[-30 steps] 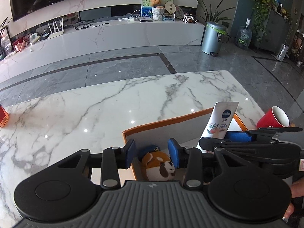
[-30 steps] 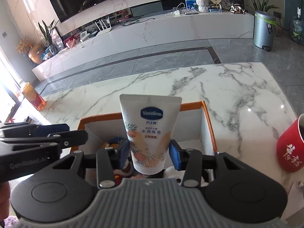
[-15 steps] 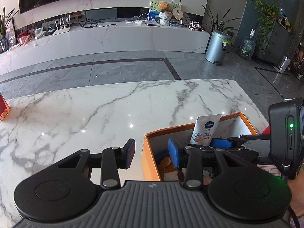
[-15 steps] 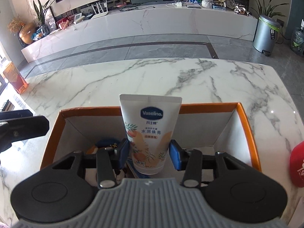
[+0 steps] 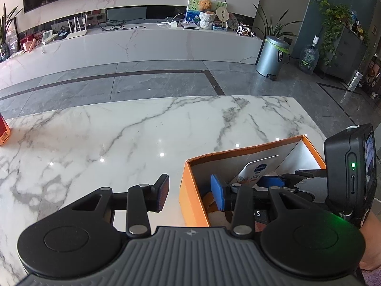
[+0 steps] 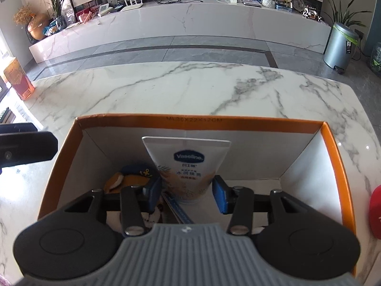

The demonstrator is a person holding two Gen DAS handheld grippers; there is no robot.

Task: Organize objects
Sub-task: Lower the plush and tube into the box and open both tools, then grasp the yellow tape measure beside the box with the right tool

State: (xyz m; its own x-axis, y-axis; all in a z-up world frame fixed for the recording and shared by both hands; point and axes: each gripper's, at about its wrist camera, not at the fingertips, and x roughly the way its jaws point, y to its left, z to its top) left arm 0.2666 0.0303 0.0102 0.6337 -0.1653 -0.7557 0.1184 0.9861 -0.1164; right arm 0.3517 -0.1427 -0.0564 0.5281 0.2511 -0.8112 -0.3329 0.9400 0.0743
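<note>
An orange cardboard box [image 6: 195, 122] with white inner walls stands on the marble table. My right gripper [image 6: 187, 193] is down inside it, shut on a white Vaseline tube [image 6: 188, 164] that stands cap-down near the box floor. A brown plush toy with a navy cap [image 6: 133, 176] lies in the box to the left of the tube. My left gripper [image 5: 189, 190] is open. Its two pads straddle the box's left wall [image 5: 190, 200] without pressing it. The tube [image 5: 257, 169] also shows in the left wrist view, leaning inside the box.
A red cup [image 6: 375, 212] stands just right of the box. An orange carton [image 6: 19, 81] sits at the table's far left edge. A flat blue item [image 6: 176, 207] lies under the tube. A person's hand [image 5: 371, 243] holds the right gripper.
The right gripper has sunk with the tube from above the box rim down into the box. The left gripper has shifted left, from over the plush toy to astride the box wall.
</note>
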